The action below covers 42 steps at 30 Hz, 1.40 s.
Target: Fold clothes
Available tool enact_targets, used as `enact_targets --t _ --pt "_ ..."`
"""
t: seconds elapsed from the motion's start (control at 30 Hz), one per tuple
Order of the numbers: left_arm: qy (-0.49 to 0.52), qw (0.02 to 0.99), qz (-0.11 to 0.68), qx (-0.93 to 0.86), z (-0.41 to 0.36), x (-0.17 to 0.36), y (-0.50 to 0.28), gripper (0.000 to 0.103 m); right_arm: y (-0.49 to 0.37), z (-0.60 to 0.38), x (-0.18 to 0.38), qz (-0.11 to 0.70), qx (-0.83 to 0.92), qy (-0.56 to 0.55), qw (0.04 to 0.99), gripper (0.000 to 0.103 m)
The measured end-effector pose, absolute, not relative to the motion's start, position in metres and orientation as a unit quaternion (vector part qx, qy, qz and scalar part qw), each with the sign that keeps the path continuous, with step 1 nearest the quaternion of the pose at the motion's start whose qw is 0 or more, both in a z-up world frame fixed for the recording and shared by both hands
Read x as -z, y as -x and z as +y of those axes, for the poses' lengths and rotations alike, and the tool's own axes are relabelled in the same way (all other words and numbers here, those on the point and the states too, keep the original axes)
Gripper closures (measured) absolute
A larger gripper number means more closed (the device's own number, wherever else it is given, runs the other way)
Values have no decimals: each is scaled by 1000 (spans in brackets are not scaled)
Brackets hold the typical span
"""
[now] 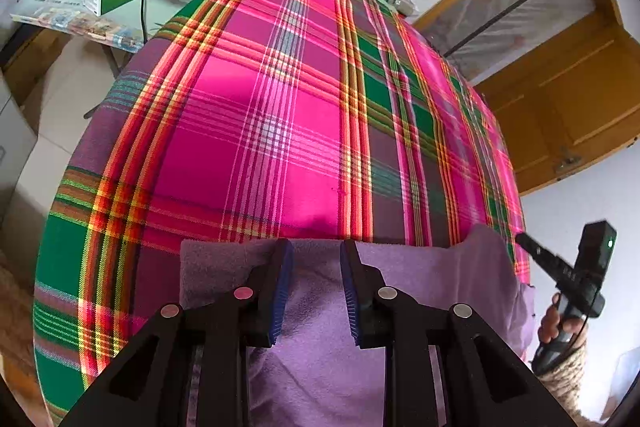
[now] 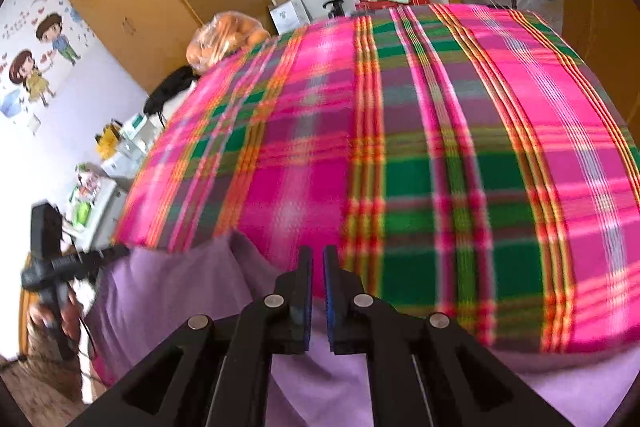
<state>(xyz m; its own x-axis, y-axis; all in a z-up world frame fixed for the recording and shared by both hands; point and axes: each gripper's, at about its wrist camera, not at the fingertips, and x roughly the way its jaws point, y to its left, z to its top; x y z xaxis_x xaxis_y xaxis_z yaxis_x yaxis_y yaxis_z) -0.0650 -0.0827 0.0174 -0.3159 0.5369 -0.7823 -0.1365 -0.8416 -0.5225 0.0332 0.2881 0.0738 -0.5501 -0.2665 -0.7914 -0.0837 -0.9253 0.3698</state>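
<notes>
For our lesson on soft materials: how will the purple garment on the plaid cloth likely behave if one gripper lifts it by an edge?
The purple garment looks fleecy and already lies in soft folds, so it will probably droop rather than hold shape. Its fuzzy surface should grip the left gripper pads rather than slip. It will likely drag on the plaid cloth, not slide.

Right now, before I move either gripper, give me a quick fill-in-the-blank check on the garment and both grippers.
1. The garment under both grippers is ____ in colour.
2. It lies on a ____-patterned cloth.
3. The left gripper has its jaws ____, with garment showing between them.
4. The bag of oranges sits at the cloth's ____ edge.

Missing words: purple; plaid; open; far
</notes>
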Motion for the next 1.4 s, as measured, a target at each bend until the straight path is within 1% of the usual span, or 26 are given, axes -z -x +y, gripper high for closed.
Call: enact_targets --t 0.03,0.07,0.1,0.17,0.37,0.7,0.87,0.93,0.97,1.0,1.1,1.27,1.4 --pt "543 212 -182 -792 -82 -19 64 77 -37 289 -72 -184 859 -474 60 96" --pt "542 211 -181 -793 -82 -20 64 77 -39 287 -71 -177 858 -477 66 93" --pt "540 212 -178 -795 -80 -22 63 77 -41 285 -69 -169 858 -480 71 86" --pt "535 220 -175 -796 -75 -27 61 77 -42 278 -67 -152 856 -487 82 79" --pt "524 245 -155 -801 -52 -42 56 77 -46 258 -64 -92 857 -496 106 77" --pt "533 297 -115 -784 5 -44 52 77 -63 236 -67 -8 862 -492 123 77" --pt "538 316 -102 -775 29 -45 48 77 -65 242 -68 -22 872 -474 120 77" --pt "542 322 -96 -770 38 -43 47 77 -65 245 -68 -28 876 -467 118 79" --pt "544 324 -92 -768 41 -42 46 77 -65 246 -68 -32 878 -463 117 95" --pt "547 325 -88 -766 45 -40 46 77 -66 248 -68 -35 880 -459 117 100" --pt "554 331 -81 -759 56 -36 43 77 -66 252 -68 -45 886 -447 114 100" --pt "553 337 -75 -758 65 -36 43 77 -54 273 -66 -89 891 -441 66 100" --pt "557 336 -73 -756 69 -33 46 77 -47 267 -53 -66 876 -473 66 100"
